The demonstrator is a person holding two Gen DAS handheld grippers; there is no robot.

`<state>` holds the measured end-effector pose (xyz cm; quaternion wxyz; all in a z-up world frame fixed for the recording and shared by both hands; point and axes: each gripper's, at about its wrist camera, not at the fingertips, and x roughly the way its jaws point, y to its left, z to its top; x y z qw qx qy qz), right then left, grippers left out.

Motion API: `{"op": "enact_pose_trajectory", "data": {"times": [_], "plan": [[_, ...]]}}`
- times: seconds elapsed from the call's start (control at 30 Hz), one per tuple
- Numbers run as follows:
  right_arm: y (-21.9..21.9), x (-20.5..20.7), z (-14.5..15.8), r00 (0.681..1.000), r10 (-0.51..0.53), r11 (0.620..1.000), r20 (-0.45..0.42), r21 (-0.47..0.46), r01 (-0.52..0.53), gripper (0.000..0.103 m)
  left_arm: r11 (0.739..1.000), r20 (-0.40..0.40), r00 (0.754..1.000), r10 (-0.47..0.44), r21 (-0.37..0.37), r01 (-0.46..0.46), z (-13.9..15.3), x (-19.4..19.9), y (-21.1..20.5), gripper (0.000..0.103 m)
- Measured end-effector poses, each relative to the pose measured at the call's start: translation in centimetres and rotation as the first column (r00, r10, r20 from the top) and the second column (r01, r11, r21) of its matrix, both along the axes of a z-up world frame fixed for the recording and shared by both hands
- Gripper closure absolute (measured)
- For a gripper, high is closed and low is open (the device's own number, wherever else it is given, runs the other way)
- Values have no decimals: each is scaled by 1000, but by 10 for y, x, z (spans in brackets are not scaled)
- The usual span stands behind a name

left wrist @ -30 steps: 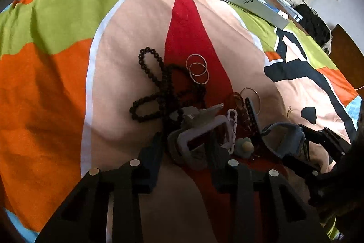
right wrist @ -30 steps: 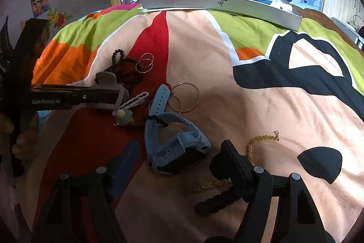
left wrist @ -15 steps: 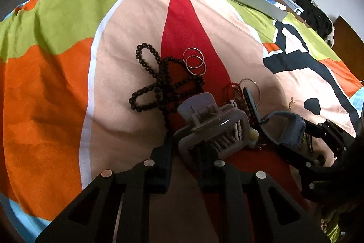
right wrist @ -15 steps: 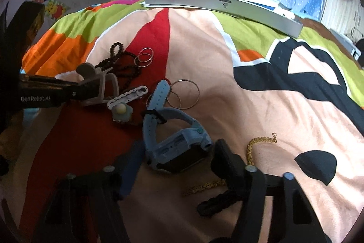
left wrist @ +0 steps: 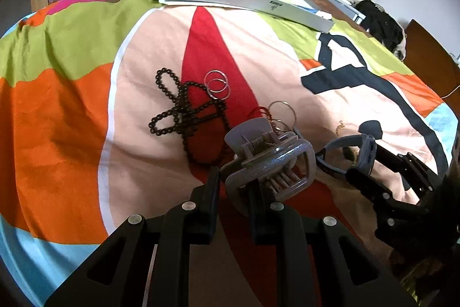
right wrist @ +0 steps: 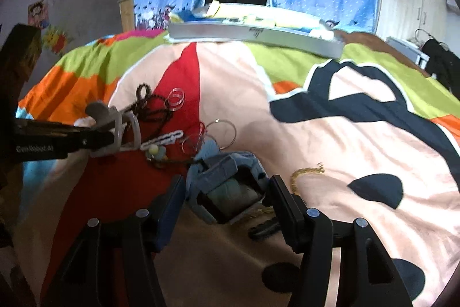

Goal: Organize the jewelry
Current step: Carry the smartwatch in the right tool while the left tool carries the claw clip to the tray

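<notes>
1. Left gripper (left wrist: 231,186) sits bottom centre of the left wrist view, fingers drawn in close and clamped on a glittery lilac hair claw clip (left wrist: 267,163). Clip is lifted off the bedspread (left wrist: 72,111), sticking up just above the fingertips.
2. Right gripper (right wrist: 225,200) is bottom centre of the right wrist view w/ a blue-grey watch (right wrist: 227,186) between its fingers. Both fingers look pressed against the watch body, gap about as wide as the watch (a bit blurry tbh).
3. Same watch shows at the right of the left wrist view (left wrist: 353,151), black fingers of the other gripper around it.
4. Black bead necklace (left wrist: 187,114) lies tangled mid-frame in the left view, half on the red stripe, half on the peach patch.
5. Two small silver rings (left wrist: 217,85) overlap just upper right of the beads.
6. Bigger thin hoops (right wrist: 221,134) lie mid-frame in the right view, just above the watch strap.
7. White chain-link clip (right wrist: 164,138) and a small pale bead charm (right wrist: 153,150) sit left of the hoops, on the red.
8. Gold chain (right wrist: 304,173) lies right of the watch, near the right finger.
9. Long grey box (right wrist: 253,35) sits across the top of the bed, papers piled on it.
</notes>
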<state>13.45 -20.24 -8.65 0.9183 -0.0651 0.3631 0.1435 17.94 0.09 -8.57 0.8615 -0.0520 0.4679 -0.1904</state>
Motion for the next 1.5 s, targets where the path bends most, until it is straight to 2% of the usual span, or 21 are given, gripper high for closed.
{"op": "enact_pose_trajectory", "data": {"times": [0.23,0.37,0.47,0.57,0.77,0.87,1.0,1.2,1.37,1.5], "plan": [[0,-9,11,999,-4,1000,47,5,4,46,1000,12,1000,-1,-4,1,2,-2,-5,89],[1,-7,20,997,-3,1000,79,17,1,46,1000,18,1000,20,6,-20,9,5,-5,95],[1,4,28,995,-5,999,99,33,2,47,999,17,999,40,-31,-39,15,14,-2,97],[0,14,29,995,-10,999,103,54,5,47,998,21,998,51,-27,-50,16,20,-1,97],[-9,29,32,996,-17,996,93,84,10,47,996,-11,998,59,-69,-60,24,39,0,97],[-16,41,45,993,-13,997,118,83,3,47,995,-18,998,62,-82,-64,35,60,-4,97],[-24,69,69,985,6,998,172,66,-18,47,991,17,997,77,-109,-75,59,98,-10,97],[-30,127,114,958,57,995,282,66,-79,47,985,122,982,146,-115,-132,99,160,-11,97],[-28,181,143,933,61,981,355,149,-121,47,973,160,963,219,-107,-203,111,208,-12,97],[-26,225,143,938,41,954,345,264,-139,47,962,113,956,271,-68,-265,98,243,-13,97]]}}
